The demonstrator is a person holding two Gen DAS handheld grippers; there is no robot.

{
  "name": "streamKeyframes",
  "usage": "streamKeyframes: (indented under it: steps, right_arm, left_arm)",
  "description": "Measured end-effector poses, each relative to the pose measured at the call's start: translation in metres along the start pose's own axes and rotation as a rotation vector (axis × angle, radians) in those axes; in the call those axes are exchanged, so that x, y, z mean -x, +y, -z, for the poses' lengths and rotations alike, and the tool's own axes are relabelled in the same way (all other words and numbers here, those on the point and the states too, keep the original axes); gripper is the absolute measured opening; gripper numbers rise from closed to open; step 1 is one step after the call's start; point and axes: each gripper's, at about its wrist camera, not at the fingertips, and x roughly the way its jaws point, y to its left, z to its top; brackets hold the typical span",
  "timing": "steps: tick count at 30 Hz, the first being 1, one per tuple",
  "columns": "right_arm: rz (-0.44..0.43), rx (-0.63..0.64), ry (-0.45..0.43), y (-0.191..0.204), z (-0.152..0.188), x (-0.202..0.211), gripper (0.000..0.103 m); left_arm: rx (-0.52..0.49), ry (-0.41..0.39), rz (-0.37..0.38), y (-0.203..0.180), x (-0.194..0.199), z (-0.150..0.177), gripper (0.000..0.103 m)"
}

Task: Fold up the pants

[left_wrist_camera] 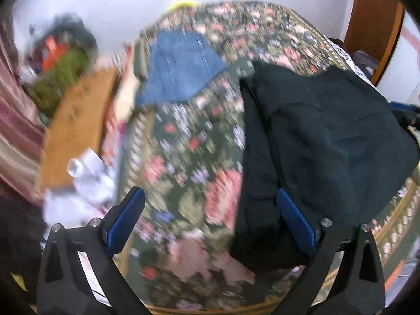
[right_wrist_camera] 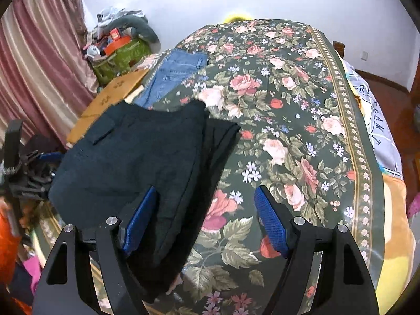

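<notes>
My left gripper [left_wrist_camera: 210,210] and right gripper [right_wrist_camera: 206,207] both gape wide, gripping nothing. Just beyond them the dark folded pants [right_wrist_camera: 136,155] lie on the floral bedspread [right_wrist_camera: 288,105]. Farther off, folded blue jeans [right_wrist_camera: 176,73] rest near its edge.

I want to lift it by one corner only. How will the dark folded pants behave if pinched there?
The dark pants would probably sag and unfold: several loose layers show along their edge. They look like thick, matte cloth, so likely not slippery. On the soft floral bedspread, a push would likely bunch them.
</notes>
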Motion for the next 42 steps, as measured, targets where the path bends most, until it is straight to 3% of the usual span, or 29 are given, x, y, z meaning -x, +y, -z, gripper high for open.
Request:
streamKeyframes:
  steps: [2,7,11,14,16,17,19,20,21,22,23,25,27,30,33,35,39,41,42]
  right_arm:
    - [-0.010,-0.007,-0.028,0.000,-0.006,0.009,0.074]
    - [-0.001,0.014,-0.089,0.002,-0.027,0.015,0.075]
    - [-0.006,0.038,-0.085,0.005,-0.044,-0.001,0.075]
    - [-0.024,0.077,-0.057,0.010,-0.053,-0.020,0.068]
    - [-0.040,0.092,-0.020,0.011,-0.058,-0.037,0.065]
    - [-0.040,0.095,-0.006,0.011,-0.060,-0.044,0.064]
    - [-0.045,0.107,0.029,0.012,-0.061,-0.058,0.056]
    - [-0.056,0.116,0.051,0.013,-0.061,-0.064,0.047]
    - [-0.070,0.123,0.077,0.012,-0.060,-0.071,0.042]
    - [-0.073,0.124,0.081,0.012,-0.058,-0.073,0.042]
    - [-0.073,0.127,0.070,0.012,-0.056,-0.074,0.040]
    - [-0.056,0.138,0.046,0.011,-0.053,-0.072,0.028]
    - [-0.055,0.135,0.015,0.010,-0.051,-0.067,0.020]
    - [-0.038,0.137,-0.028,0.010,-0.049,-0.060,0.016]
    - [0.013,0.140,-0.066,0.010,-0.047,-0.056,0.014]
    - [0.043,0.129,-0.058,0.008,-0.046,-0.060,0.014]
    - [0.068,0.101,0.004,0.001,-0.048,-0.074,0.015]
    - [0.075,0.103,0.011,0.000,-0.049,-0.073,0.015]
    - [0.087,0.111,0.015,0.001,-0.050,-0.071,0.019]
  left_arm:
    - [0.003,-0.032,-0.022,0.004,0.005,-0.013,0.101]
    - [0.037,-0.065,0.034,0.010,0.005,-0.055,0.101]
    - [0.031,-0.035,0.163,0.000,-0.010,-0.085,0.101]
    - [0.024,0.031,0.251,-0.011,-0.032,-0.102,0.095]
    - [0.007,0.073,0.279,-0.020,-0.046,-0.107,0.080]
    - [0.004,0.099,0.297,-0.024,-0.055,-0.110,0.078]
    - [0.018,0.131,0.353,-0.026,-0.065,-0.111,0.066]
    - [0.034,0.133,0.388,-0.025,-0.067,-0.111,0.061]
    - [0.051,0.135,0.426,-0.023,-0.068,-0.112,0.049]
    - [0.064,0.132,0.432,-0.022,-0.069,-0.113,0.045]
    - [0.066,0.123,0.425,-0.023,-0.070,-0.115,0.040]
    - [0.043,0.093,0.406,-0.026,-0.064,-0.117,0.031]
    - [-0.002,0.046,0.377,-0.034,-0.057,-0.120,0.028]
    - [-0.088,-0.027,0.306,-0.050,-0.046,-0.124,0.028]
    - [-0.128,0.030,0.241,-0.064,-0.065,-0.129,0.029]
    - [-0.129,0.069,0.220,-0.066,-0.081,-0.130,0.032]
    - [-0.125,0.067,0.202,-0.066,-0.088,-0.133,0.039]
    - [-0.131,0.045,0.178,-0.063,-0.083,-0.134,0.047]
    - [-0.132,0.032,0.146,-0.062,-0.079,-0.134,0.057]
